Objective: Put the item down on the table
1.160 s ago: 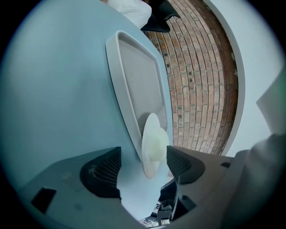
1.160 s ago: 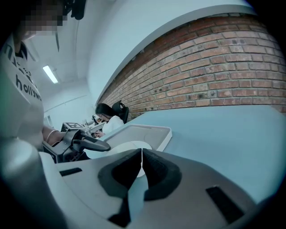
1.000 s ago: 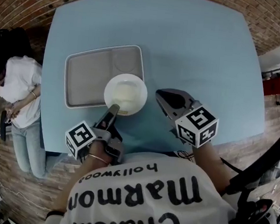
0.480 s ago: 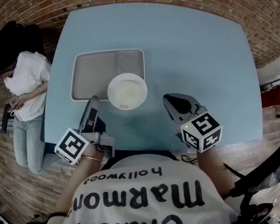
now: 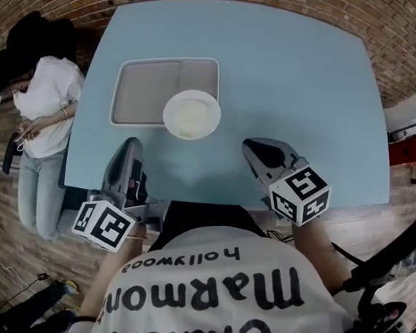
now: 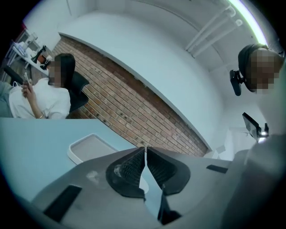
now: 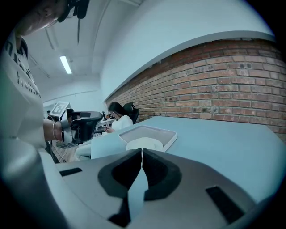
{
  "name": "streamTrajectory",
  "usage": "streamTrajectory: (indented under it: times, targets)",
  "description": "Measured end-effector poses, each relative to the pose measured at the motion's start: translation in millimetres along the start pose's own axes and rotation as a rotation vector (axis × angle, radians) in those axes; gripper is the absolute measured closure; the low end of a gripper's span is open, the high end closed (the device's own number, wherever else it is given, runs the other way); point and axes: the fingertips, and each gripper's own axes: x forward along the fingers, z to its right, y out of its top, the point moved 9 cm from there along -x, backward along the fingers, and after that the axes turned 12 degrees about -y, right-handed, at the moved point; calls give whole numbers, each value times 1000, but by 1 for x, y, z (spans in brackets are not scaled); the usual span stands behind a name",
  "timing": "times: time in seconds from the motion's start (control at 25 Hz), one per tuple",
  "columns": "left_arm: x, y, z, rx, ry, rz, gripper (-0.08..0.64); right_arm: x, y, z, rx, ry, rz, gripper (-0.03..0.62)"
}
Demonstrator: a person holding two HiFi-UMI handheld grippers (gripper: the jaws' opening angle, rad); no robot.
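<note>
My marker cubes (image 5: pixel 299 193) show black-and-white squares; bowl (image 5: pixel 192 114) white, tray (image 5: pixel 146 90) grey, table (image 5: pixel 290 75) pale blue, far brick wall (image 7: pixel 214 85) red-brown

Pale blue tabletop (image 5: pixel 296 83), broad and smooth, rounded at the corners. On its left half, a shallow grey tray (image 5: pixel 146 90) with a pale raised rim, lying flat, long side along the near edge, divided into a larger left compartment and a smaller right one. At the tray's near right corner, a round white bowl (image 5: pixel 192 114), upright, pale inside. From above, overlapping that corner; resting on the rim or only touching it, cannot tell. Remainder of the bowl over the blue surface, towards the middle.
</note>
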Motion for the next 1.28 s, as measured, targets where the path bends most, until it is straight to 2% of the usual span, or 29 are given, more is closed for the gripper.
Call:
streamTrajectory:
  times: [0.12,0.24,0.4,0.52,0.56,0.68,0.76,0.88,1.0,1.16,1.28]
  targets:
    - [-17,-1,6,22,5,3,543,-6,-3,-9,1,17,4,581]
    - [-29,0,13,76,-19,-42,544,-10,-1,-16,-6,26,17,581]
    - [-40,4,19,205,-107,-227,543,-14,2,-27,-18,28,33,580]
    - [-52,8,18,319,-124,-347,545,-19,1,-35,12,14,55,581]
    - [-57,10,16,321,-128,-356,545,-21,1,-39,36,15,75,581]
    - [-70,19,7,212,-177,-310,545,-27,2,-54,121,39,167,580]
    - [-77,24,6,180,-216,-303,545,-30,6,-66,147,49,203,580]
    - [-95,36,7,190,-240,-332,545,-31,13,-92,103,30,173,580]
    - [-122,55,3,221,-274,-360,545,-24,16,-125,64,-27,128,580]
    - [-162,81,-15,294,-331,-396,545,-13,15,-175,77,-74,115,580]
    - [-184,93,-34,280,-357,-392,545,-14,12,-208,75,-109,102,580]
